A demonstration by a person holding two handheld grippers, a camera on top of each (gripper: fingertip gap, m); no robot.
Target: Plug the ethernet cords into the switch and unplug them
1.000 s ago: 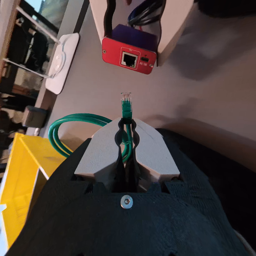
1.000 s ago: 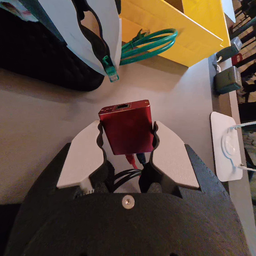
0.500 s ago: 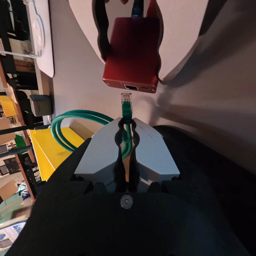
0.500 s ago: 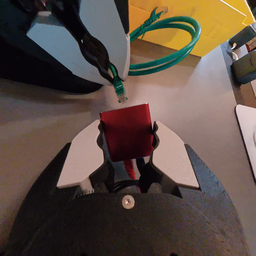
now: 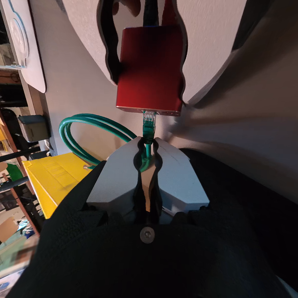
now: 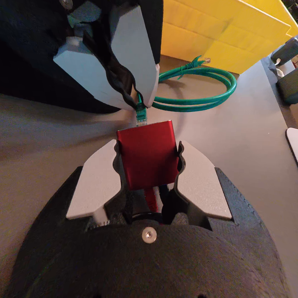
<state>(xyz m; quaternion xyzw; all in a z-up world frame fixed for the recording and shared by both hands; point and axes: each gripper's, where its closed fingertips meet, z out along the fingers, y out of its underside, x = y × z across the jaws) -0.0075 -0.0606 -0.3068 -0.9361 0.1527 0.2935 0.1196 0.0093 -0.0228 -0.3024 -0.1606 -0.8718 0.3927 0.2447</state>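
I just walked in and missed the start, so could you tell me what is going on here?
A person is working two handheld grippers. The right gripper is clamped on a small red switch, and the left gripper pinches a green ethernet cord just behind its plug. The plug's tip is at the switch's port, only just entering and not fully seated. The rest of the cord loops over the table.

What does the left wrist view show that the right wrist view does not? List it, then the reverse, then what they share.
Only the left wrist view: the switch's port edge, where the clear plug tip just enters, and a clear stand on its white base.

Only the right wrist view: the red plug and dark plug in the switch's rear, and the green cable's free end.

Both: the left hand-held gripper shut on the green ethernet cable, the right hand-held gripper clamping the red switch, and the yellow box.
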